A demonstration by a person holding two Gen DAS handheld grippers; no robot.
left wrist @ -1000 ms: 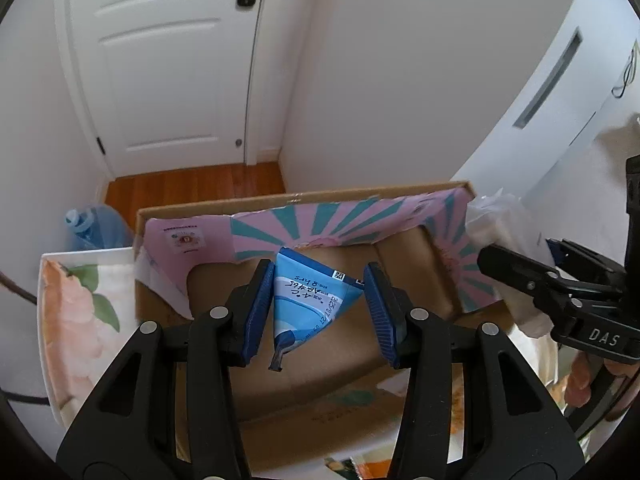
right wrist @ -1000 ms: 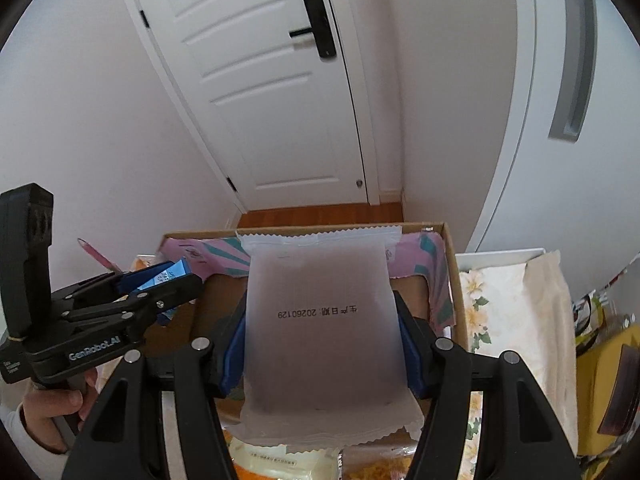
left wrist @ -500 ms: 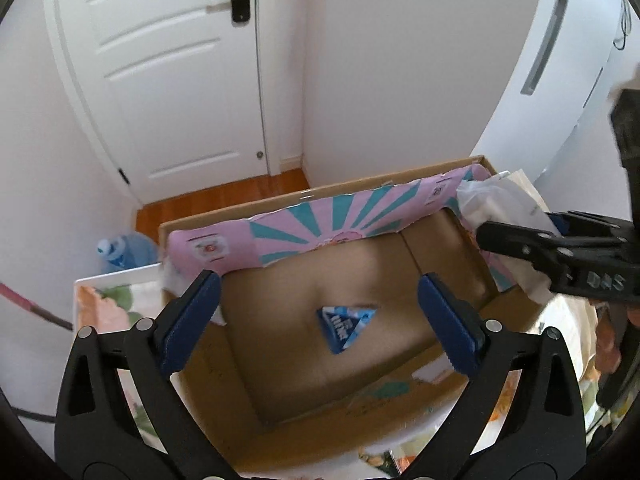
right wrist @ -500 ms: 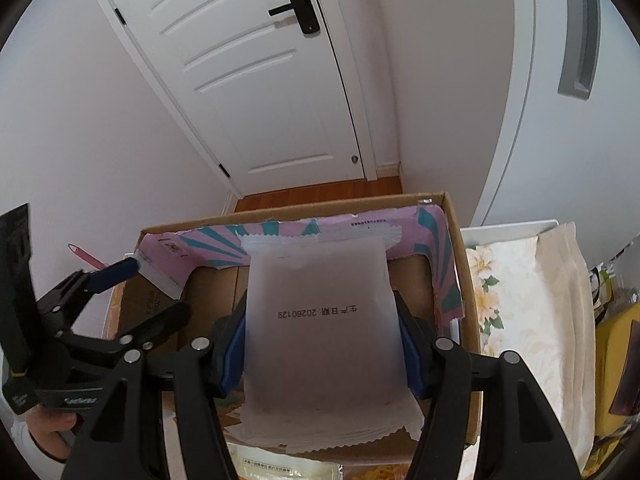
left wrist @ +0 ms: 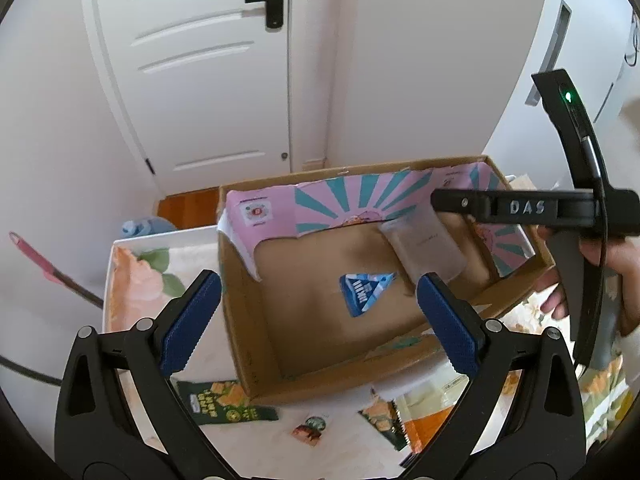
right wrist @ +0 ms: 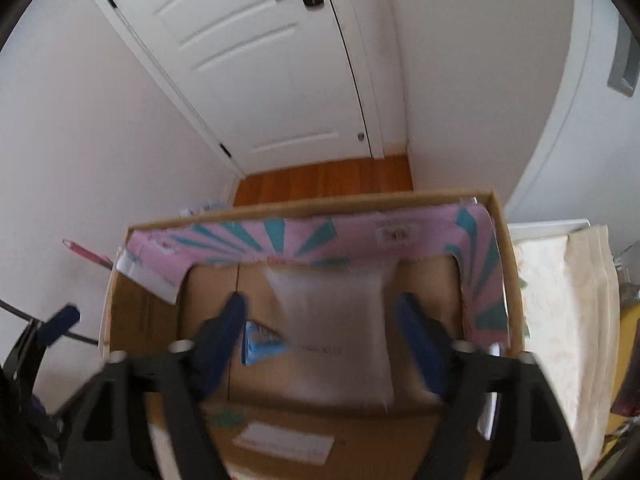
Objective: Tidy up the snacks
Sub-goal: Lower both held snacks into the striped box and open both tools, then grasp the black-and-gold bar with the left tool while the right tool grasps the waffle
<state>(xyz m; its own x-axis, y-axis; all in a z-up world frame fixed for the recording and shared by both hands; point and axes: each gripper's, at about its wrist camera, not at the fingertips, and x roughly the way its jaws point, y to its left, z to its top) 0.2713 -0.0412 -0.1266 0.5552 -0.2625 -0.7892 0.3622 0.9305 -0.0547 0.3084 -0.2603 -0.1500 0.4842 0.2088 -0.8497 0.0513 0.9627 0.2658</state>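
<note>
Your left gripper (left wrist: 318,318) gapes wide, holding nothing. Your right gripper (right wrist: 322,344) stands open around the translucent white snack pouch (right wrist: 338,336), blurred, inside the brown cardboard box (left wrist: 256,376) beside the blue triangular packet (left wrist: 364,292).

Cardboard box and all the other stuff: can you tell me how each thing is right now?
cardboard box: open on top.
blue triangle snack: lying flat on the box floor.
frosted white packet: in the box, no pad touching it.
left hand-held gripper: wide open, holding nothing.
right hand-held gripper: open, blurred.
green snack bag: lying outside the box.
door: closed.
</note>
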